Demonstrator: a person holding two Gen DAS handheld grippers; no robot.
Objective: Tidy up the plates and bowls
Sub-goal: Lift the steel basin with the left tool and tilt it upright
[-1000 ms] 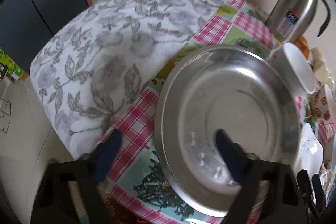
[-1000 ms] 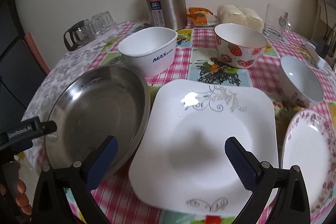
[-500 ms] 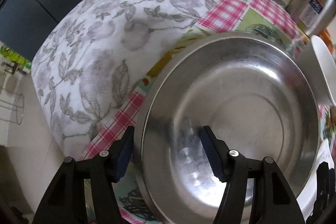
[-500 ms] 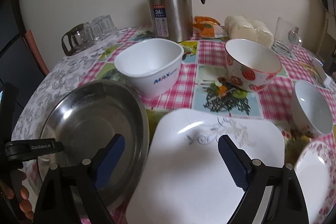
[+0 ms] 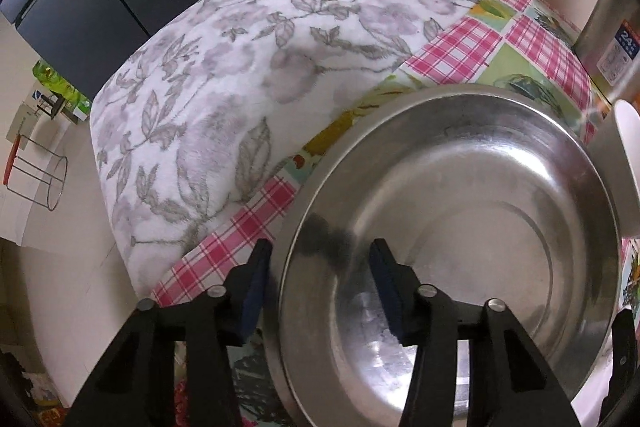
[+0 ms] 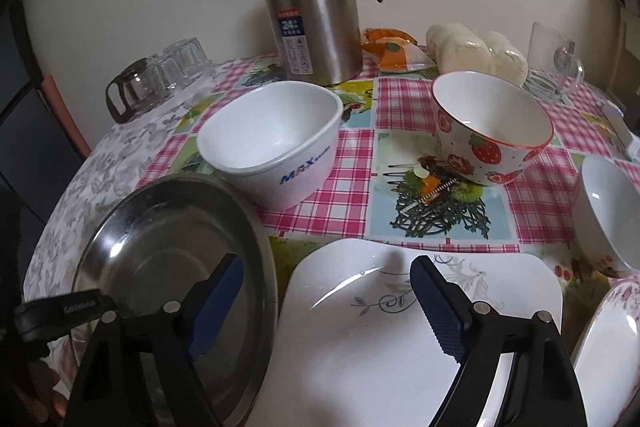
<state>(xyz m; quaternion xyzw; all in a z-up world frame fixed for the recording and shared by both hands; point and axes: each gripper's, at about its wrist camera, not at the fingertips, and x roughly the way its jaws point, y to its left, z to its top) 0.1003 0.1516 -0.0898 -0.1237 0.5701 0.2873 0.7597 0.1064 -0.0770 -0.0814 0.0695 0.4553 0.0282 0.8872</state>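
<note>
Nearest, left gripper [image 5: 316, 287] straddling the near rim of the steel plate [image 5: 460, 227], jaws narrowed and just been closing, pads not yet clearly pressing. Plate at the table's left edge, rim tipped up slightly. Right gripper [image 6: 326, 303] wide, closing a little, empty, above the gap between steel plate and square white plate [image 6: 400, 327]. Beyond, white bowl [image 6: 272, 147], strawberry bowl [image 6: 492, 131], thermos [image 6: 312, 7]. Likely risks: slick thin rim slipping from a shallow pinch; tilted plate knocking the white bowl or clattering onto the square plate.
</note>
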